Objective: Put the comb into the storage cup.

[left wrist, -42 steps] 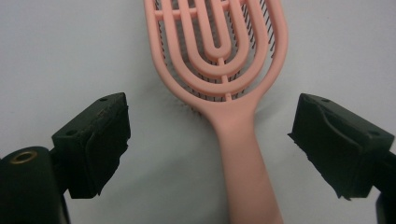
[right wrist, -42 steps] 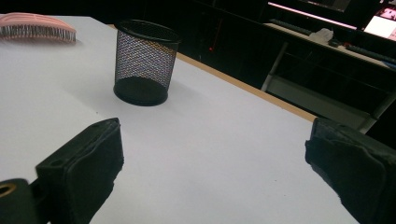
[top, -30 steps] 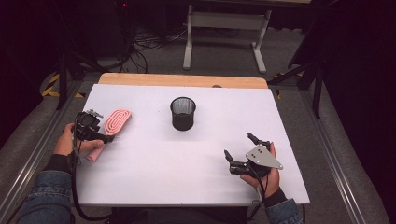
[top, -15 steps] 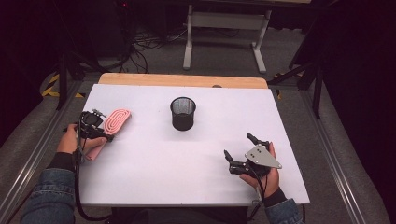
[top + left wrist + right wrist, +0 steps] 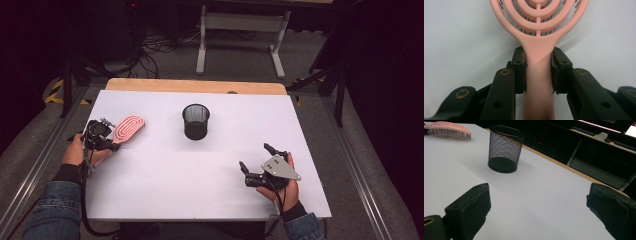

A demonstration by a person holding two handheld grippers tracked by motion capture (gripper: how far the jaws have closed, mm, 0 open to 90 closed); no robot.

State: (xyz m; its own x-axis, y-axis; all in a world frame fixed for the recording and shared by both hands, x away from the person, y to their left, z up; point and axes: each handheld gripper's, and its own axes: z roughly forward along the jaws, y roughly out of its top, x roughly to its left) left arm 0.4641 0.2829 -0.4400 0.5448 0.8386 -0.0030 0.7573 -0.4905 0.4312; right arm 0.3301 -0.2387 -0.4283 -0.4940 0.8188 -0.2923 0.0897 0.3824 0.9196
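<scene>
Now the pink hairbrush (image 5: 128, 129) lies at the counter's (image 5: 200, 200) left side, its handle clamped between the jaws of the left gripper (image 5: 538, 71). Well apart, near the middle, stands a black mesh cup (image 5: 196, 121). At the near right, the right gripper (image 5: 256, 165) rests with jaws spread wide, holding nothing.

Pink brush (image 5: 538, 37): smooth matt plastic. Black cup (image 5: 196, 121): wire mesh metal. Table (image 5: 200, 190): matt white top, wood edge.

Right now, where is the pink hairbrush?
In the high view the pink hairbrush lies at the table's left side, left of the black mesh cup. The left tongs are closed on its handle.
</scene>
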